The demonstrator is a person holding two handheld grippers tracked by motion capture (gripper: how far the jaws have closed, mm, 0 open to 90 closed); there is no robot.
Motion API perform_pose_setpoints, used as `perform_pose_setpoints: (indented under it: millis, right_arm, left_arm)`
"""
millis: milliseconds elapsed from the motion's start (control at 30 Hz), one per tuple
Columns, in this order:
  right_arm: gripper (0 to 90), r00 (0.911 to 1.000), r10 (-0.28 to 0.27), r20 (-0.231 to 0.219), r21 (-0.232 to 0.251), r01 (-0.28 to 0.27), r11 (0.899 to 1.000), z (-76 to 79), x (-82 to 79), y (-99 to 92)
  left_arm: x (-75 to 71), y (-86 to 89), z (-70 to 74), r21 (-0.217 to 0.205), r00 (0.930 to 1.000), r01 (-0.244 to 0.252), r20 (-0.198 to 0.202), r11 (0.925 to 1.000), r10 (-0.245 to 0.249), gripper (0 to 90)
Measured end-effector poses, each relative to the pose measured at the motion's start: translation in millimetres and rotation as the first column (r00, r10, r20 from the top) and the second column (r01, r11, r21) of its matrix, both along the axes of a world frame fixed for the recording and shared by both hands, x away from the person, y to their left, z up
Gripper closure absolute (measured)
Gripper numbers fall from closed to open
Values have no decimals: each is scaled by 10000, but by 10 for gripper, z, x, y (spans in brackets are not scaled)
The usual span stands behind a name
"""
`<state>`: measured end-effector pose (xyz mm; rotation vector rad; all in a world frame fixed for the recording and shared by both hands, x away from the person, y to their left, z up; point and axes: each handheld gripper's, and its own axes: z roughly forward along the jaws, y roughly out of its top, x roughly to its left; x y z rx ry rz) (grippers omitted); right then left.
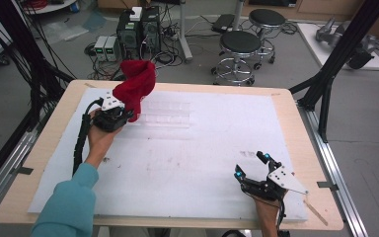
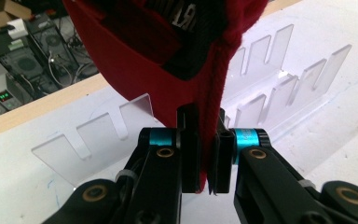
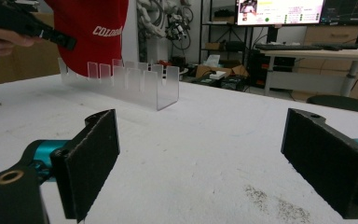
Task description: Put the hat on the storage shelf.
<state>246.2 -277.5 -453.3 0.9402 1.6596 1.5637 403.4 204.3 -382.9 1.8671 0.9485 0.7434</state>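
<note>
a: high view first. left gripper [image 1: 121,112] at about ten o'clock on the counter [image 1: 217,163], pinching the lower edge of a red cap [image 1: 137,85] and holding it up off the surface. clear slotted rack [image 1: 168,114] just to the three o'clock side of that gripper, lying flat-based on the white sheet.

b: and the other side?

a: right gripper [image 1: 250,166] down at about five o'clock, spread wide, holding nothing, well apart from cap and rack.

b: left gripper view next.

a: pressed together on a fold of the red cap [image 2: 168,51], fabric rising up from between the pads. clear slotted rack [image 2: 279,79] behind and below, from nine round to two o'clock, slots standing bare. hard to tell whether the cloth touches the rack's near tabs.

b: right gripper view?

a: spread apart over bare counter [image 3: 200,154]. far off at eleven o'clock, red cap [image 3: 93,32] hanging behind the clear slotted rack [image 3: 126,81], its lower rim showing just behind the rack's tabs at that end.

b: progress, then?

a: picked up and carried to the rack, by the look of it. seating in or on the rack and letting go likely left to do.
</note>
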Motion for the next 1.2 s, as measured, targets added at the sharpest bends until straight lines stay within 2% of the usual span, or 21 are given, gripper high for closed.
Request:
perform_pose_setpoints:
  millis: [200,267,333,367,400,433,467,533,600,633,700,767,800,900,1000,1067,1200]
  right_arm:
    - [103,10000,-44,-2,56,44,10000,-1,-1,-1]
    - [103,10000,-73,8,66,73,10000,-1,-3,-3]
    - [103,10000,-86,43,69,86,9999,-2,-2,-6]
    - [102,9999,-85,80,66,85,9999,-2,-3,-7]
    - [103,9999,-90,81,62,89,9999,-3,-5,-7]
    - [103,9999,-119,91,64,118,9999,-3,-6,-4]
    - [103,9998,-178,110,25,178,9998,-3,-9,-2]
    - [103,9998,-173,66,19,173,9998,-2,-8,2]
    - [103,9998,-201,53,33,201,9998,-2,-5,1]
    - [103,9998,-198,47,47,198,9998,-2,-6,0]
    - [103,9997,-213,79,27,213,9998,-2,-5,-1]
    - [103,9997,-197,111,4,197,9998,-2,-9,-1]
    - [103,9997,-215,124,13,215,9998,-3,-10,2]
    - [103,9997,-225,99,33,225,9997,-3,-17,4]
    - [103,9996,-246,138,18,246,9997,-4,-10,0]
    - [103,9996,-259,115,4,259,9997,-3,-8,2]
    - [103,9997,-250,46,-95,251,9996,0,-3,14]
  left_arm:
    - [-48,30,-89,-279,9998,-130,120,9995,134,851]
    - [-56,44,-111,-438,9999,-77,83,9990,81,845]
    - [-55,56,-130,-590,9999,-21,-145,9983,12,810]
    - [-58,42,-132,-285,9994,-355,-49,9990,354,734]
    - [-69,27,-128,90,9968,-775,221,9970,773,574]
    - [-75,33,-131,41,9967,-768,283,9970,767,434]
    - [-83,54,-124,-110,9980,-592,208,9982,594,329]
    - [-107,71,-113,-392,9978,-626,174,9973,633,261]
    - [-125,113,-99,-940,9992,-386,-91,9948,379,174]
    - [-152,136,-96,-1302,9998,-218,-45,9913,214,175]
    - [-188,188,-72,-1736,9995,88,-288,9848,-140,130]
    - [-253,257,-55,-2290,9975,603,-217,9715,-670,110]
    - [-302,282,-42,-2282,9979,599,-104,9718,-640,109]
    - [-444,380,-25,-2236,9942,1047,12,9691,-1071,110]
    - [-586,504,-50,-2456,9896,1426,184,9588,-1425,109]
    - [-686,597,-70,-2361,9874,1582,326,9588,-1549,104]
    - [-898,762,-141,-2447,9815,1904,694,9507,-1787,104]
